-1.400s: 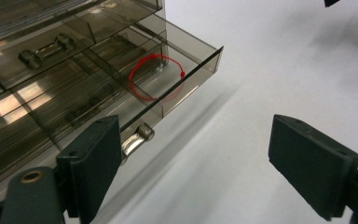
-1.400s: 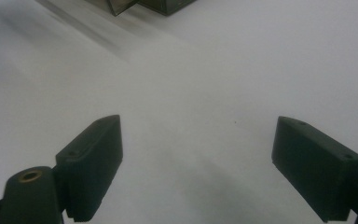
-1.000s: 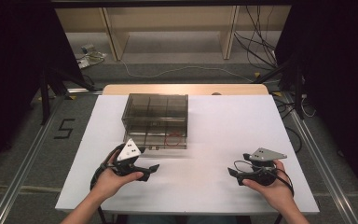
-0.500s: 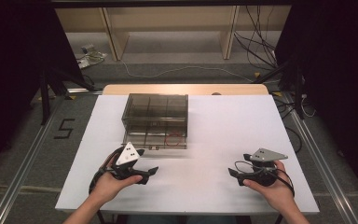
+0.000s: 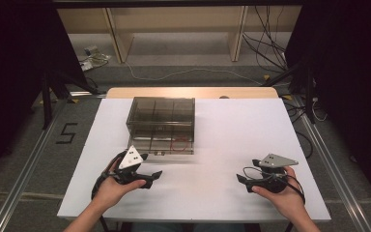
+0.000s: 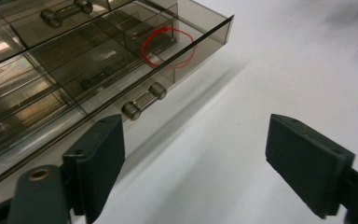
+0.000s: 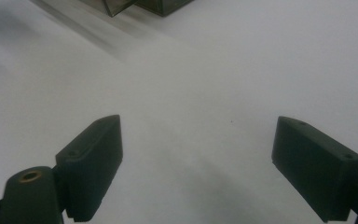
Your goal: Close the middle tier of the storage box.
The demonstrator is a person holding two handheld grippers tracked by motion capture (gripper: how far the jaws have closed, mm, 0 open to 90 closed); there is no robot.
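A smoked clear drawer box [image 5: 161, 123] stands mid-table on the white table [image 5: 232, 130]. Its bottom drawer [image 6: 74, 88] sticks out a little, with a bar handle [image 6: 144, 100] on its front and a red ring [image 6: 168, 46] lying inside. My left gripper [image 5: 149, 176] hovers in front of the box's left corner and points right. In the left gripper view the left gripper [image 6: 193, 154] stands open just short of the handle; its jaws have just been closing a little with nothing between them. My right gripper [image 5: 241, 181] rests low at the front right, and the right gripper [image 7: 198, 158] is open over bare table.
A wooden strip [image 5: 188, 92] edges the table's far side. Beyond it are shelf legs and cables [image 5: 265, 43] on the floor. Metal rails [image 5: 24, 164] run along both sides. A corner of the box [image 7: 140, 5] shows at the top of the right gripper view.
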